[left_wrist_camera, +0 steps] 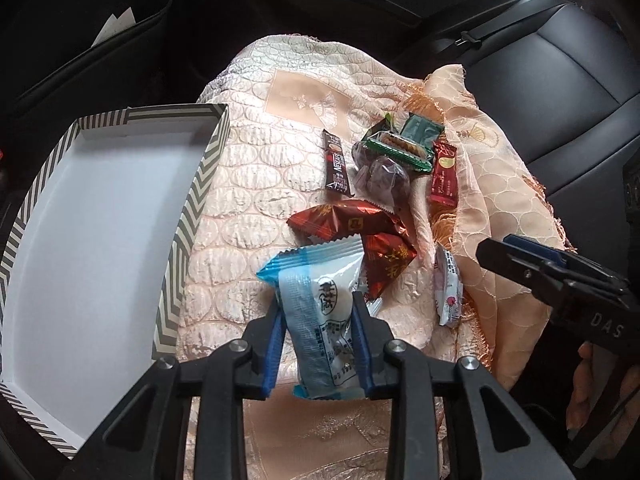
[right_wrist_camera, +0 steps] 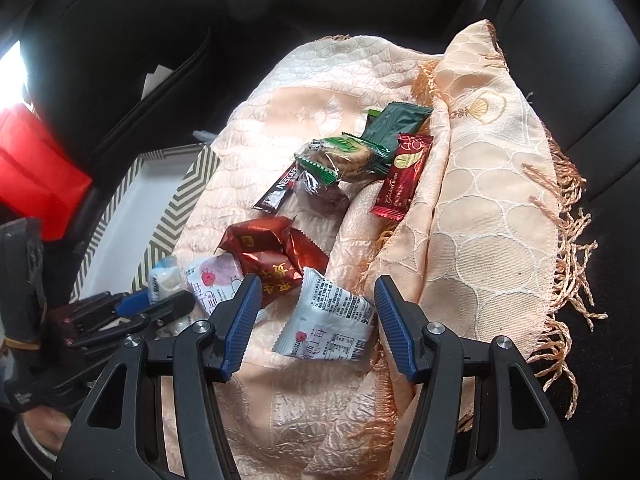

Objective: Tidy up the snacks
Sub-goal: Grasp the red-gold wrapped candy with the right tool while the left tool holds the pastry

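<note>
Left jaws grip one blue snack packet (left_wrist_camera: 316, 312); two red-foil packets (left_wrist_camera: 352, 236) beyond.

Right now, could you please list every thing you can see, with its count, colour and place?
box: 1, grey-white stripes, white inside, empty, left of cloth
cloth: 1, peach, fringed, on black car seat
blue packet: 1, blue-white, in left gripper
white packets: 2, white with red print, near edge of pile
red-brown packets: 2, mid cloth
coffee stick: 1, brown, far side
biscuit packet: 1, green-clear, far side
dark sweet: 1, clear wrap, under biscuit packet
green sachet: 1, far side
red sachet: 1, far right
red bag: 1, beyond box
left gripper: shut on blue packet
right gripper: open, over a white packet
</note>
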The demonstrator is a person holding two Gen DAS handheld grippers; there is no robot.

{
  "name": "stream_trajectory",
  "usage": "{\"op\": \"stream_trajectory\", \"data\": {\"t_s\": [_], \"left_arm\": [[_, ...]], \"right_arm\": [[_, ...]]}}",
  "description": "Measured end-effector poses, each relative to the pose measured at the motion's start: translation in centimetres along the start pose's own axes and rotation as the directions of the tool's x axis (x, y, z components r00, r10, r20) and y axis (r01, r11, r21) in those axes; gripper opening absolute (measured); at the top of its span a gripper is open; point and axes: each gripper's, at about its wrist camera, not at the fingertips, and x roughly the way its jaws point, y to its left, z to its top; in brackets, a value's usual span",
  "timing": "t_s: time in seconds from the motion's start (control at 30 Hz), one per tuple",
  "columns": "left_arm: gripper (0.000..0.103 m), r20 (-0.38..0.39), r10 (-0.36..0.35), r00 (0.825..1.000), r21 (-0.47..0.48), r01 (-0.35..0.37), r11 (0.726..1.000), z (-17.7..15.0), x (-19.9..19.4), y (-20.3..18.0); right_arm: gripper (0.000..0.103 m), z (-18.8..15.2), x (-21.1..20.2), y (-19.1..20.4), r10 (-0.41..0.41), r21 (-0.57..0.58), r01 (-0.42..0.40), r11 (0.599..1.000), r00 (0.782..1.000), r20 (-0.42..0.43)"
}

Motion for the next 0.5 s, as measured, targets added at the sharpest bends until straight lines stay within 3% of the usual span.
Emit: {"op": "stream_trajectory", "data": {"t_s": [0.2,0.3,0.5], "left_arm": [[0.033,0.016,-0.004,1.0,0.006,0.004,1.0,0.0,-1.5,0.8],[0.033,0.01,-0.054,0.998,-0.016,0.054,0.998,0.1,-2.1,1.8],[0.033,0.01,-0.075,0.997,-0.013,0.076,0.997,0.0,-2.8,2.4]], "right_arm": [[0.059,-0.1,0.7,-0.5,0.015,0.017,-0.014,1.0,0.999,-0.029],[0.059,0.0,1.5,-0.4,0.017,0.022,-0.016,1.0,0.998,-0.052],[0.059,-0.1,2.6,-0.3,0.084,0.063,-0.078,0.995,0.992,-0.095]]}}
